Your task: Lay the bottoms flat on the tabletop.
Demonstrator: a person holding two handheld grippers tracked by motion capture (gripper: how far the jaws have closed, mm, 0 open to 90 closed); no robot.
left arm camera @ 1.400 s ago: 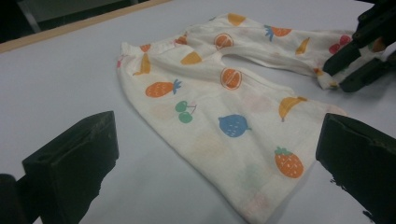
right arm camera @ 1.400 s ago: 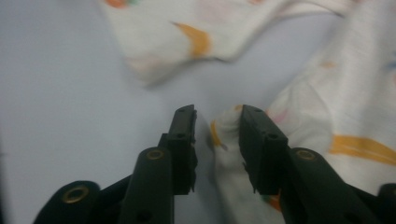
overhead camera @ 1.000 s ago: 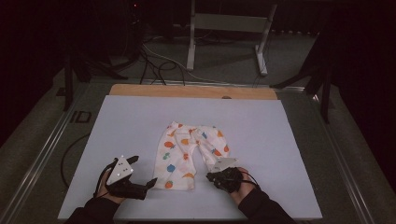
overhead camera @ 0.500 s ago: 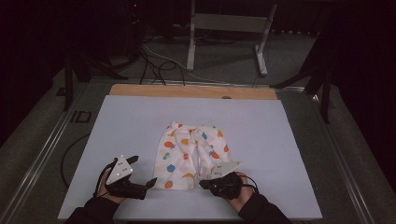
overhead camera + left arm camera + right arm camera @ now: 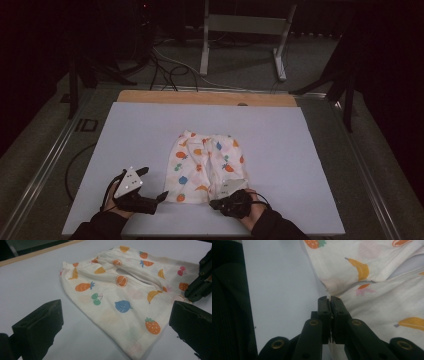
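A small pair of white shorts [image 5: 205, 160] printed with fruit lies flat on the white table [image 5: 300, 150]. My right gripper [image 5: 216, 204] is at the shorts' near right leg hem. In the right gripper view its jaws [image 5: 329, 298] are pressed together on a pinch of the shorts' [image 5: 374, 277] hem. My left gripper [image 5: 154, 183] rests on the table just left of the near left leg, jaws wide apart and holding nothing. In the left gripper view the shorts [image 5: 120, 295] lie ahead between the spread jaws [image 5: 116, 312], with the right gripper [image 5: 200, 287] at the far right.
A wooden strip [image 5: 200, 97] edges the table's far side. Beyond it stand a metal frame [image 5: 240, 30] and loose cables [image 5: 165, 65] on the floor. Bare white surface lies around the shorts on all sides.
My right gripper has slid a little left and toward the table's near edge, still pinching the hem. The left gripper has stayed put.
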